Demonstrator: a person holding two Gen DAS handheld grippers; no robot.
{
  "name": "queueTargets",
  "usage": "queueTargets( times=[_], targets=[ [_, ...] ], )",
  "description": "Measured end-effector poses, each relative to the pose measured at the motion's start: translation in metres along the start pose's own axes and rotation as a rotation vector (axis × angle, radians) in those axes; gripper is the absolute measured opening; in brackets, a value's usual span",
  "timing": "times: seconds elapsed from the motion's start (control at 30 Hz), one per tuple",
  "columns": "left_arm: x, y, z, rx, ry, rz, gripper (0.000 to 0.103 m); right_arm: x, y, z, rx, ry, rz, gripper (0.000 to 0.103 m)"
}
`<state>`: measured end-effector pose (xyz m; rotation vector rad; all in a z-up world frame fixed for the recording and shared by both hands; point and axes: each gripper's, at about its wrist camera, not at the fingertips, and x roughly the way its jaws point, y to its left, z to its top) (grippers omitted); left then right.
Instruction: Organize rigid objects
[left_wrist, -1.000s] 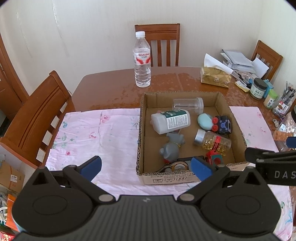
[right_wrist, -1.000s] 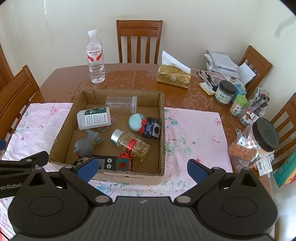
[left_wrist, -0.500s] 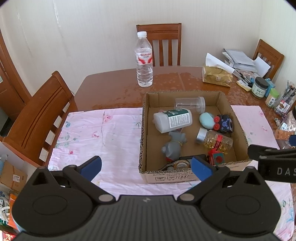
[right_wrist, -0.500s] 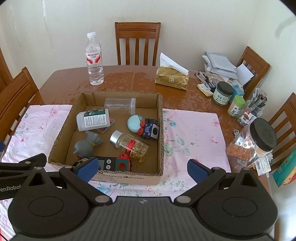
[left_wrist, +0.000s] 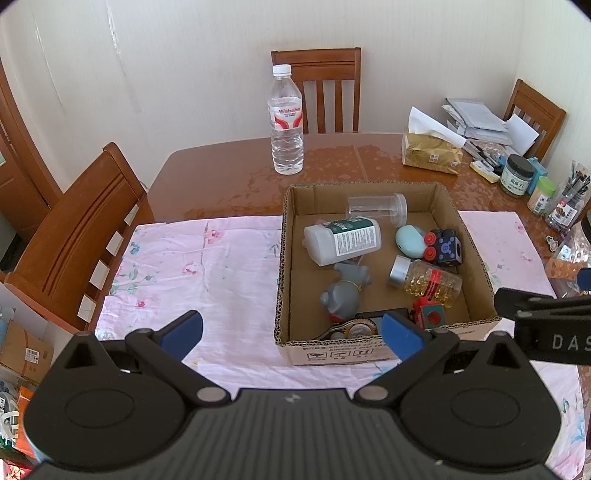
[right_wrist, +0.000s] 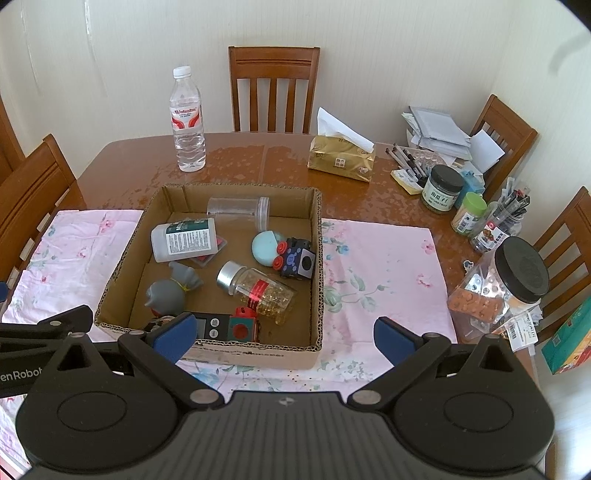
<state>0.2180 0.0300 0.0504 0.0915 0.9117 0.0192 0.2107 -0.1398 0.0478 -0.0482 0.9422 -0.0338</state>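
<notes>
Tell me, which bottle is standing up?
The water bottle on the bare table behind the box. The white bottle, the clear jar and the capsule bottle all lie on their sides inside the box.

Both wrist views high, angled down, left and right, sharing cardboard box (left_wrist: 373, 354) (right_wrist: 258, 356)

A home dining room: wooden table (right_wrist: 288, 158), matching chairs (right_wrist: 274, 88) (tissues (right_wrist: 341, 160), jars).

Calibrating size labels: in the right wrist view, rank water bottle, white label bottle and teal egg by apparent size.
1. water bottle
2. white label bottle
3. teal egg
The water bottle stands farther away yet still looks largest.
</notes>
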Motion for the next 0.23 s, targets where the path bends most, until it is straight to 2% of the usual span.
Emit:
queueTargets(
  times=[0.23],
  targets=[
    [-0.0018,-0.0011,0.0004,-0.003,0.003,0.001,0.102,-0.0004,-0.0008,-0.0005,0.0,0.002,0.001,0.103]
  ],
)
